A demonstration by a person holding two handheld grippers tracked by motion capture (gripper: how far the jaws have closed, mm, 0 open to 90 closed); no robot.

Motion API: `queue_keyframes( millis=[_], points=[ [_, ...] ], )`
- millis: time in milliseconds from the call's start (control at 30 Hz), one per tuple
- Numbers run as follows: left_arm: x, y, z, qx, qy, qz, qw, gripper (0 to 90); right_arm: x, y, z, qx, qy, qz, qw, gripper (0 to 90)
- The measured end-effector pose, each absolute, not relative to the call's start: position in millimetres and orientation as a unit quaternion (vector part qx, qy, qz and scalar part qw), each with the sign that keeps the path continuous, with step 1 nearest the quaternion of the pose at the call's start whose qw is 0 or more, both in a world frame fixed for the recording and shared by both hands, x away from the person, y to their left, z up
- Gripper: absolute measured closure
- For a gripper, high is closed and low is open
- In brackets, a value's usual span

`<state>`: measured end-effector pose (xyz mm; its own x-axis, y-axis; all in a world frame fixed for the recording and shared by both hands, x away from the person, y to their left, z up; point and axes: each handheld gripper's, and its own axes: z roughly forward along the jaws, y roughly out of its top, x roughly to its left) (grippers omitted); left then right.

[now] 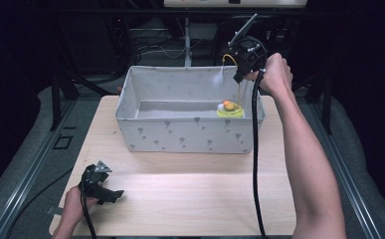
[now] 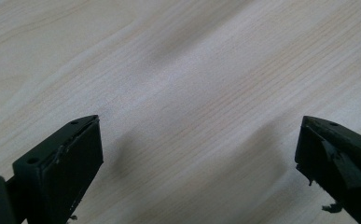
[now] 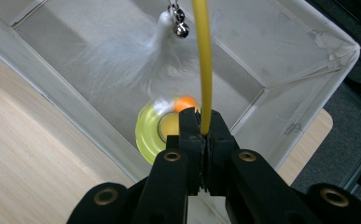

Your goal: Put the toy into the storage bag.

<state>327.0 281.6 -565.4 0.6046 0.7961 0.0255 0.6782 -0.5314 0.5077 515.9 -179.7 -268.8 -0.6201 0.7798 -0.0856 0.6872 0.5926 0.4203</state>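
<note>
Yellow and thin, a flexible wand [image 3: 202, 60] is clamped between the closed jaws of the right gripper [image 3: 200, 122] in the right gripper view, rising from the jaw tips straight to the top edge of the frame. Beside its upper end hang a small silver bell [image 3: 182, 29] and a tuft of white feathers [image 3: 136, 53], blurred. Below the jaw tips lies a round lime-yellow toy base [image 3: 146, 133] with an orange ball [image 3: 185, 102] on it, resting on the floor of a white fabric bin [image 3: 38, 81]. The high view shows what that close view cannot: the right gripper [image 1: 240, 74] is held above the bin's right rear corner at upper right of centre, the wand [image 1: 239, 92] dropping from it to the base [image 1: 230, 110] inside the bin [image 1: 190, 134], which stands at the far side of a pale wooden table [image 1: 190, 194]. It also shows the left gripper [image 1: 111, 195] at lower left, lying low on the table near its front edge, well apart from the bin. The left gripper view adds the detail that its jaws stand wide apart, one in each lower corner of the frame, with bare wood grain [image 2: 183, 93] between them.
</note>
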Motion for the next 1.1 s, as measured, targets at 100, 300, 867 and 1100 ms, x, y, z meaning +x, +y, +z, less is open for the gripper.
queue_keyframes(
  millis=[100, 300, 867, 1100],
  points=[
    [327.0, 281.2, -565.5, 0.866, 0.425, 0.128, 0.231, 1.0, 516.7, -181.1, -274.4, 0.416, 0.883, 0.176, 0.128, 88.8],
    [326.9, 281.2, -565.5, 0.867, 0.424, 0.128, 0.23, 1.0, 517.8, -182.9, -282.4, 0.415, 0.885, 0.171, 0.122, 88.8],
    [327.2, 281.5, -565.4, 0.866, 0.425, 0.127, 0.232, 1.0, 514.2, -190.6, -306.2, 0.414, 0.891, 0.158, 0.102, 88.7],
    [326.8, 282.0, -564.8, 0.865, 0.425, 0.128, 0.233, 1.0, 512.3, -196.3, -319.3, 0.414, 0.893, 0.146, 0.095, 88.8]
  ],
)
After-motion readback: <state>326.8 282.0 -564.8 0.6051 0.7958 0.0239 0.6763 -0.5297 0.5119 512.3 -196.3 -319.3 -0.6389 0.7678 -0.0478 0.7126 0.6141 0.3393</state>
